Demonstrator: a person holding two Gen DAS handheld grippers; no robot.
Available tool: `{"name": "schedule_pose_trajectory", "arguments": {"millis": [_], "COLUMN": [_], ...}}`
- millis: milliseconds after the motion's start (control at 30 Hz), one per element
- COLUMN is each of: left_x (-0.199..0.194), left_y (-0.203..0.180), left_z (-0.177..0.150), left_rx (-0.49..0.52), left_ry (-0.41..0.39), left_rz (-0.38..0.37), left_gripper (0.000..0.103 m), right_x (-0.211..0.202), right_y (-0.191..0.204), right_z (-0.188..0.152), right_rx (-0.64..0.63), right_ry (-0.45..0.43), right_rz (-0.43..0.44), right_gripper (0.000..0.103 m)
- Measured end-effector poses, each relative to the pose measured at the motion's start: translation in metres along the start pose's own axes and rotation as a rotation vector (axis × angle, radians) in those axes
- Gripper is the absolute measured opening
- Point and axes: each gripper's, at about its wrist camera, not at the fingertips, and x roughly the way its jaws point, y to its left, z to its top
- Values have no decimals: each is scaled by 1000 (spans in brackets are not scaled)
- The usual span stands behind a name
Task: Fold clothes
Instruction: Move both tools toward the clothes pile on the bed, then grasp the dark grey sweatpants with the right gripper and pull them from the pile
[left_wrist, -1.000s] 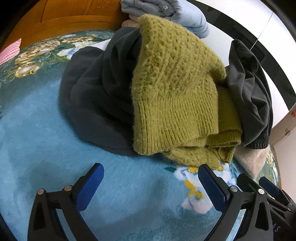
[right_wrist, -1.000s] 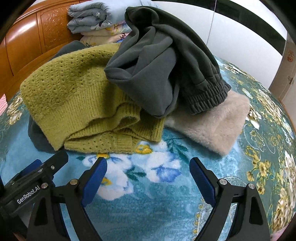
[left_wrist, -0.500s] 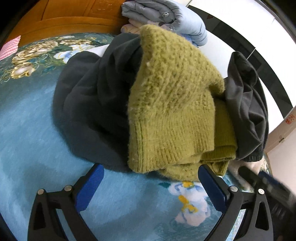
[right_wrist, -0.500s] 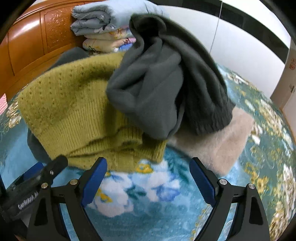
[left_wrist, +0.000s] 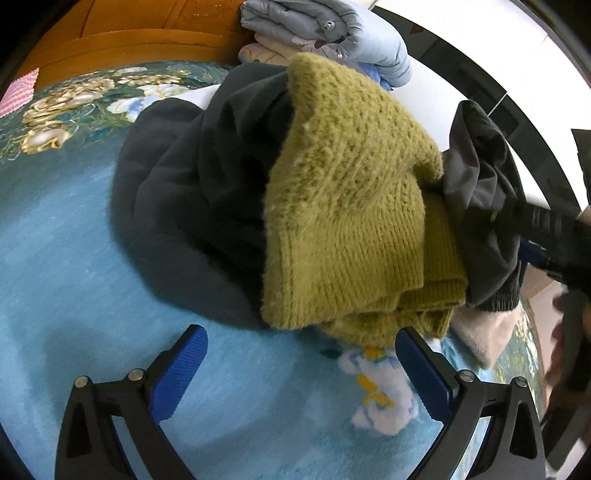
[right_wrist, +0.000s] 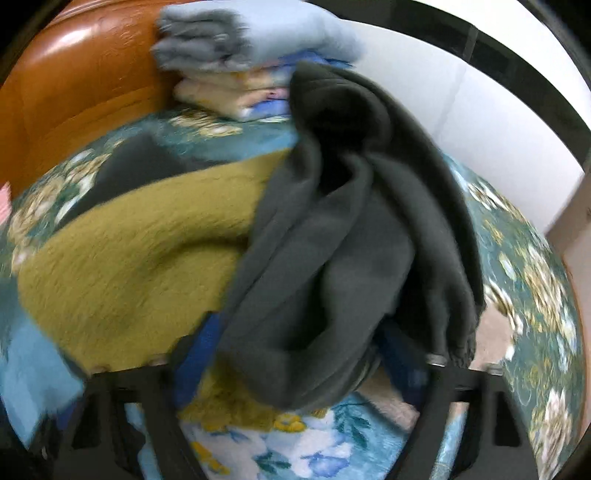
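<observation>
The clothes lie heaped near the bed's (left_wrist: 74, 236) headboard end, a grey fleece garment (right_wrist: 332, 266) draped over the olive knit sweater (left_wrist: 347, 221). The right gripper (right_wrist: 295, 354) has just been closing, its fingers around the fleece's lower fold, probably to lift it clear for folding; whether they pinch is blurred. The left gripper (left_wrist: 301, 369) hovers open and empty before the sweater's hem.

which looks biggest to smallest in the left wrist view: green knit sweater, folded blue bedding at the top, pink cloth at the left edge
1. green knit sweater
2. folded blue bedding
3. pink cloth

The sweater lies nearest the camera, which swells it; the pink cloth is cut off by the frame edge.
</observation>
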Motion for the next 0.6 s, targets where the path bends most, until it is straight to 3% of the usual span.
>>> {"name": "schedule_pose_trajectory", "arguments": {"millis": [33, 67, 100, 133, 167, 200, 333, 500, 600], "left_x": [-4, -11, -21, -21, -14, -8, 1, -24, -43], "left_y": [3, 2, 0, -2, -4, -5, -4, 12, 13], "left_z": [3, 2, -3, 4, 17, 31, 53, 41, 33], "left_rx": [2, 11, 24, 40, 58, 75, 94, -2, -7], "left_ry": [-3, -8, -13, -15, -14, -13, -2, -7, -7], "left_rz": [-1, -7, -15, -21, -26, -31, -31, -28, -25], "left_gripper": [103, 103, 103, 103, 103, 103, 103, 103, 103], "right_x": [-2, -2, -1, 4, 10, 14, -11, -62, -106], "right_y": [-12, -22, -30, -37, -43, -49, -69, -88, -94], "right_z": [5, 8, 9, 8, 5, 3, -2, -23, -47], "right_rx": [84, 136, 168, 185, 194, 221, 384, 532, 546], "right_ry": [2, 10, 23, 61, 116, 149, 137, 66, 26], "right_rz": [14, 10, -7, -16, -20, -9, 113, 360, 465], "right_gripper": [60, 44, 37, 35, 16, 12, 9, 8, 7]}}
